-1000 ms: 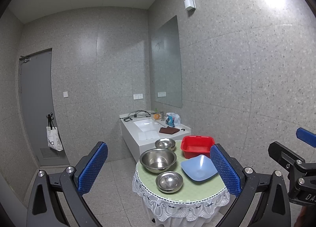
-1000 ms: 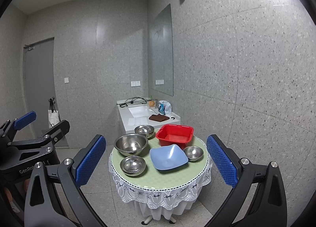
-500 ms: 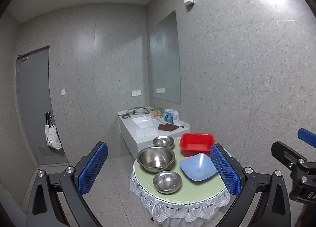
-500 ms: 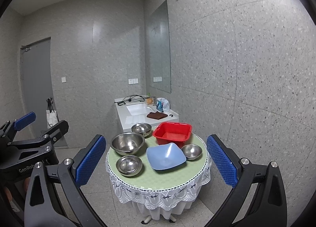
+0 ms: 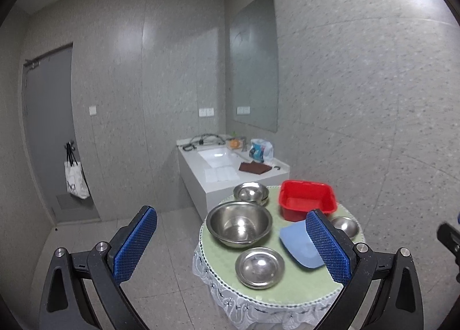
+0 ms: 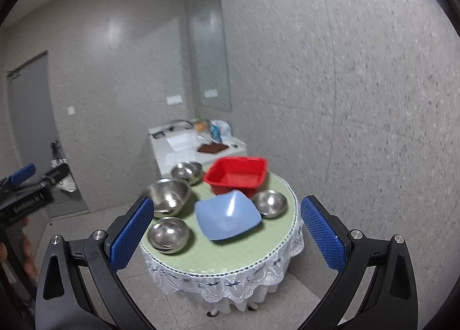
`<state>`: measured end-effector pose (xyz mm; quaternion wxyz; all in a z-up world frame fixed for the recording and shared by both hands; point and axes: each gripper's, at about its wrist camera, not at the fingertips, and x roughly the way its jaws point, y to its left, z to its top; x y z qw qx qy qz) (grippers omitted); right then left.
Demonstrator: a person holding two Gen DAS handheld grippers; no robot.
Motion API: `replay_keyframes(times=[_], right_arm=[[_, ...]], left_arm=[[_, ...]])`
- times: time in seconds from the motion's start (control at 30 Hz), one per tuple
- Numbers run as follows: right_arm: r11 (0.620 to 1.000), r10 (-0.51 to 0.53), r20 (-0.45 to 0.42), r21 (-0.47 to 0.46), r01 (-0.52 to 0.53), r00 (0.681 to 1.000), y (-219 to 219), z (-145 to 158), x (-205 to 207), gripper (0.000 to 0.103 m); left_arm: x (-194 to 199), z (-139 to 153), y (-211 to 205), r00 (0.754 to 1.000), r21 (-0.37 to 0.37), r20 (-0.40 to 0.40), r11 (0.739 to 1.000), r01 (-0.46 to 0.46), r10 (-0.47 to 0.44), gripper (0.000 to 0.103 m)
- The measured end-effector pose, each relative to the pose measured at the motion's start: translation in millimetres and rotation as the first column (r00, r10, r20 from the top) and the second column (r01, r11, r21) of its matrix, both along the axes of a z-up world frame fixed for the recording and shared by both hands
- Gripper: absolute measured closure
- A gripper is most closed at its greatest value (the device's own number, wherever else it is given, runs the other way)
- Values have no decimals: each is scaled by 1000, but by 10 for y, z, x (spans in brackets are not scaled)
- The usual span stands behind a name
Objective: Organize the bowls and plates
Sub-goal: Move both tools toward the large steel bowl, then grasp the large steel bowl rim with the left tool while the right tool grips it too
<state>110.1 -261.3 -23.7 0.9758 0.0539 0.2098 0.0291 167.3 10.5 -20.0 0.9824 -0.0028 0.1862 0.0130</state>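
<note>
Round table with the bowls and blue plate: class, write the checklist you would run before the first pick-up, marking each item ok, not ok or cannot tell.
1. Left claw open and holding nothing: ok.
2. Right claw open and holding nothing: ok.
3. Blue plate lying free, nothing stacked on it: ok.
4. Red tub free of dishes: ok.
5. Far steel bowl a single bowl rather than a nested stack: cannot tell.
6. Claws close enough to the round table to grasp: not ok.

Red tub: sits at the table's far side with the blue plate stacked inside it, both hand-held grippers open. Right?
Not quite. The blue plate lies on the table in front of the red tub, not inside it; the right wrist view shows this. The rest holds.
</note>
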Motion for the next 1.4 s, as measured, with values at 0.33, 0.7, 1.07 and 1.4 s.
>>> replay_keyframes(times=[0.33,0.7,1.07,1.4], right_arm=[[993,-113,-161,6,115,981,219,-600,1258,0],[993,-66,-470,57,105,880,1210,-1552,3210,2],[997,-39,-606,24,67,794,1592,-2169,3983,27],[999,45,-659,48,-18,751,1751,-2412,4232,64]], left_arm=[[2071,-366,372,986,15,-136,995,101,-98,1],[4596,-1293,1187,839,-12,-462,948,317,-286,1],[5544,-1761,1411,730,-81,-575,914,397,-368,15],[5689,-2009,1307,675,-133,-610,894,428,-414,69]])
